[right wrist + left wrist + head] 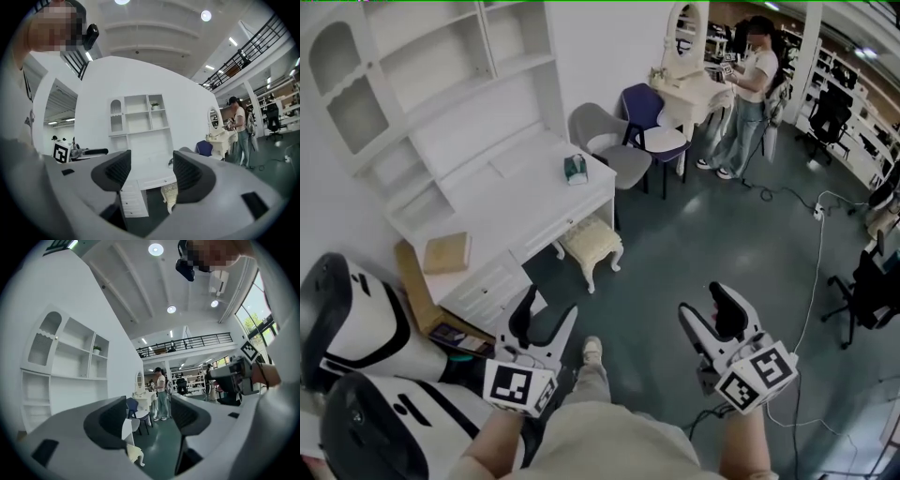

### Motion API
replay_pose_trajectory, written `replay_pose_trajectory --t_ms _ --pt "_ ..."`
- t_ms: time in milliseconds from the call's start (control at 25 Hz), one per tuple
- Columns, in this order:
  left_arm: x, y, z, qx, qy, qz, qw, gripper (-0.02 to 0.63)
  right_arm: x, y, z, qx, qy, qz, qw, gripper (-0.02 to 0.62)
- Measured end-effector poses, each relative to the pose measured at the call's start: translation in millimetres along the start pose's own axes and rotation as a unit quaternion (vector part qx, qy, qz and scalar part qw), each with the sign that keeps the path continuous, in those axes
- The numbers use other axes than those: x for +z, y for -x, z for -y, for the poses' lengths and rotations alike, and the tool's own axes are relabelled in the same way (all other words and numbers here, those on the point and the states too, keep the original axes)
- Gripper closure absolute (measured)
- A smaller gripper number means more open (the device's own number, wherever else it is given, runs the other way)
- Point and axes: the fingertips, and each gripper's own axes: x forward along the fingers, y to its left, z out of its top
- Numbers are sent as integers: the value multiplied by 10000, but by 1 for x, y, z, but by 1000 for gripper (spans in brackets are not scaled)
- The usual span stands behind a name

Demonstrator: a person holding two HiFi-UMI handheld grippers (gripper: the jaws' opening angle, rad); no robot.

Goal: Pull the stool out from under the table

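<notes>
Nearest, the left gripper [546,321] and right gripper [710,314] hung above the person's lap, each with its fingers standing well apart and nothing between them. The task looked not yet begun. The cream stool [592,243] sat well apart from both, at the front edge of the white tabletop [516,187] and seemingly partly tucked into the knee gap. Reaching, gripping and pulling all remained. A tissue box [575,168] stood on the tabletop. Around it were a dark green floor [694,244], white shelves [412,66], two chairs [614,145] and another person [750,94].

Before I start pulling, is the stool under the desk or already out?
Partly under: the cream stool sits tucked at the white desk front edge.
</notes>
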Motion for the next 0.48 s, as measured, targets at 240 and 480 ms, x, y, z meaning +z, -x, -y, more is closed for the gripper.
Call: replay_pose_trajectory --t_ms 240,480 --pt "-12 -52 -33 -33 4 -120 9999 318 -6 -60 31 14 -24 -225 9997 313" --pt "-37 -116 -85 -22 290 -421 9987 318 -17 -140 61 55 -51 -601 9982 313"
